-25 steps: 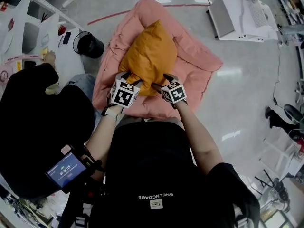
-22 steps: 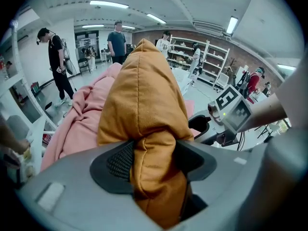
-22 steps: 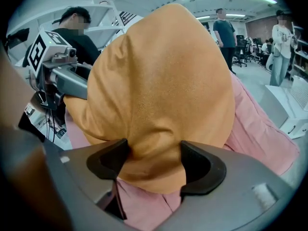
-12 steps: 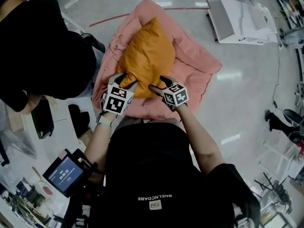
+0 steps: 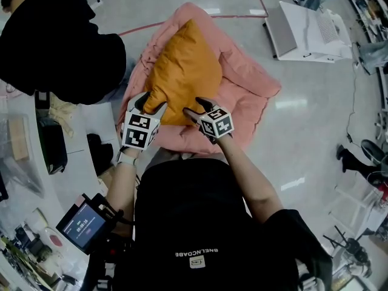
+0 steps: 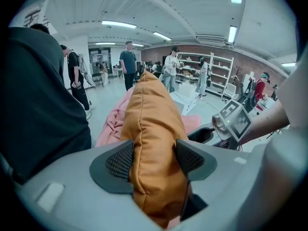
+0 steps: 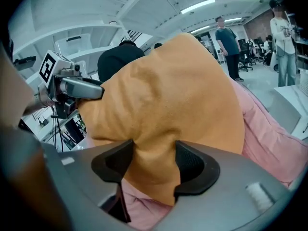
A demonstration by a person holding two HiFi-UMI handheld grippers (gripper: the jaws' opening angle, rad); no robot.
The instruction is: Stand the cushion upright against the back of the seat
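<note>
My head view is bright and even. The glossy floor (image 5: 315, 144) throws back white glare patches from lamps overhead, and straight lines bow toward the picture's edges. Both gripper views are round fisheye pictures with black corners. In the left gripper view, long ceiling light strips (image 6: 120, 24) glow without washing out. The orange cushion (image 6: 154, 129) is sharp, with soft shade in its folds. The nearest foreground goes slightly soft.

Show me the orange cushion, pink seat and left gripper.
orange cushion (image 5: 182, 71), head view, middle of its face
pink seat (image 5: 248, 96), head view, bare right part
left gripper (image 6: 155, 159), left gripper view, midway between its fingertips
</note>
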